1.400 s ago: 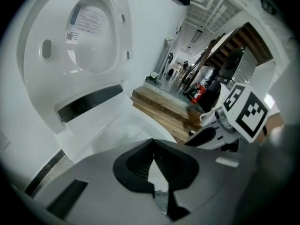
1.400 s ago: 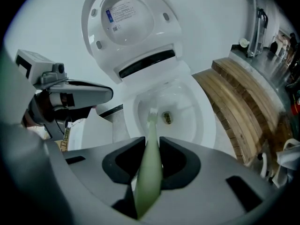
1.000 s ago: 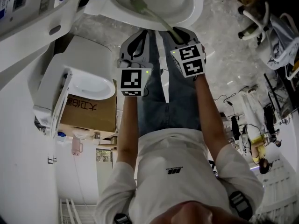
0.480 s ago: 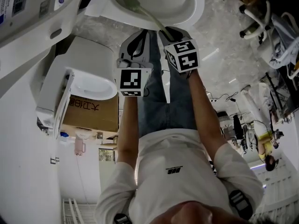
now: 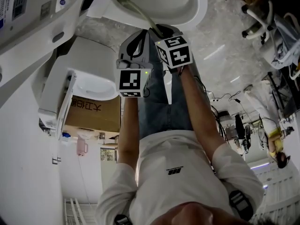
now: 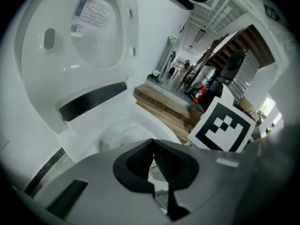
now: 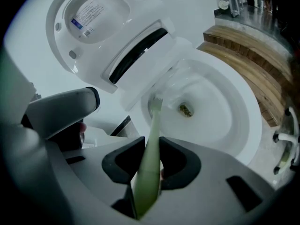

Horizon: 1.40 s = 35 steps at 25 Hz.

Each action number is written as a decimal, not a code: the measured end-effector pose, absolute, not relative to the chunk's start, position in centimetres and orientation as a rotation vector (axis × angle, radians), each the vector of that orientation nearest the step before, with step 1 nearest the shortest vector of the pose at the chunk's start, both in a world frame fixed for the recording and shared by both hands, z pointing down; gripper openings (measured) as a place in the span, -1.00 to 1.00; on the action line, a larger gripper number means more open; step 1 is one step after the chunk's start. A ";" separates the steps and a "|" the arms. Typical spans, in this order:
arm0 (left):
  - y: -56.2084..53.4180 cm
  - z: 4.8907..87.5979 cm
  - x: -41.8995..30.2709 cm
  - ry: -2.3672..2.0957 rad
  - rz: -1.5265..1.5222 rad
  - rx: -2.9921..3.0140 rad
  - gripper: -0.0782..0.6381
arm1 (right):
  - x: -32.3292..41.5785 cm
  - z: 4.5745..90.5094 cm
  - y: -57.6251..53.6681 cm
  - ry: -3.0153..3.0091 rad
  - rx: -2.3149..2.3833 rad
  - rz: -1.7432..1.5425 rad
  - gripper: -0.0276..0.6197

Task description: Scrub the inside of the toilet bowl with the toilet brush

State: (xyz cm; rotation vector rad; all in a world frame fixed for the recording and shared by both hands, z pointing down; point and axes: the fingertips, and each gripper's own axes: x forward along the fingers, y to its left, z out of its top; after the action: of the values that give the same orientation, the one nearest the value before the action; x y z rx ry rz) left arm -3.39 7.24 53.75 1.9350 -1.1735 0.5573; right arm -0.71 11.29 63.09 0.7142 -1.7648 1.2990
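Toilet bowl [image 7: 225,125]: white glazed ceramic, oval and smooth, with its lid [image 7: 93,18] standing raised behind it. Right tool [image 7: 152,165]: grey moulded body with dark recessed pads, clenched on the toilet brush [image 7: 151,135]. The brush was a slender pale-green plastic shaft whose long axis ran from the jaws forward and down into the bowl, its small bristled head pointing at the inner wall on the hinge side, beside the drain. Left tool [image 6: 153,165]: same build, jaws drawn together on nothing, held just beside the right one.
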 end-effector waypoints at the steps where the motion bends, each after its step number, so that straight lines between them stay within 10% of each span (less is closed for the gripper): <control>1: 7.2 53.8 -3.5 -1.173 0.558 1.934 -0.75 | -0.8 63.2 11.1 -1.760 0.725 1.308 -0.64; 35: 6.3 54.8 -3.6 -1.159 0.574 1.919 -0.75 | 5.3 65.5 1.8 -1.685 1.119 1.077 -0.65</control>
State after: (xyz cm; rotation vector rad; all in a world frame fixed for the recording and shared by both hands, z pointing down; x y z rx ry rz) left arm -3.58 6.32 54.76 1.9195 -1.1592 0.5739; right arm 5.30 1.76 65.49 1.1190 -1.6848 1.0771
